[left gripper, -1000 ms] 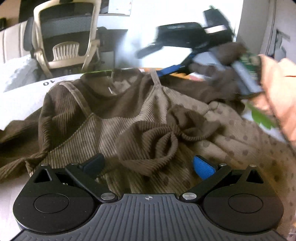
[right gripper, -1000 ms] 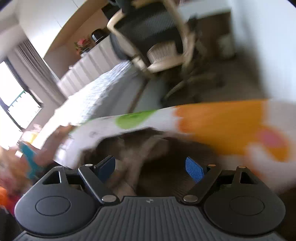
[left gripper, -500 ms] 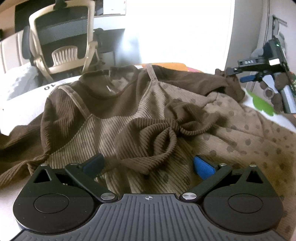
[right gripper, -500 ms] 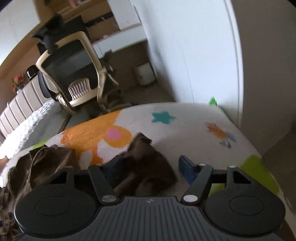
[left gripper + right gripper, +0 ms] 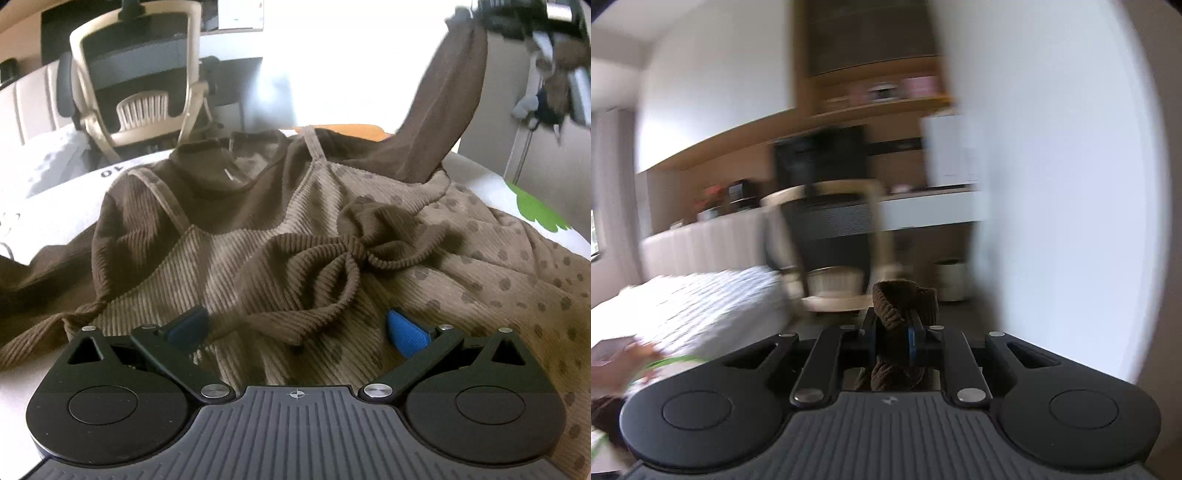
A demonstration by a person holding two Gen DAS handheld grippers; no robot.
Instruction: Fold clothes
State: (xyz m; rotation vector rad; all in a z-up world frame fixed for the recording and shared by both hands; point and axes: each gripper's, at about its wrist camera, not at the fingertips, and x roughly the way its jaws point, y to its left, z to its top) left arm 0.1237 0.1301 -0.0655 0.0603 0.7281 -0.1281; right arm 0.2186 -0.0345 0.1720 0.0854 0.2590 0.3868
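Right gripper: fingers clenched on the dark brown ribbed sleeve, raised above the worktop. Left gripper: fingers spread and released, with the brown corduroy polka-dot dress and its knotted bow lying between and ahead of them.

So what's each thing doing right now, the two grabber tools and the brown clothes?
Left gripper: open, low over the dress, holding nothing.
Right gripper: shut on the sleeve cuff, raised in the air.
Sleeve: lifted up off the surface, stretched taut.
Dress: lying spread out, unfolded and rumpled.
Bow: tied, resting on the dress front.
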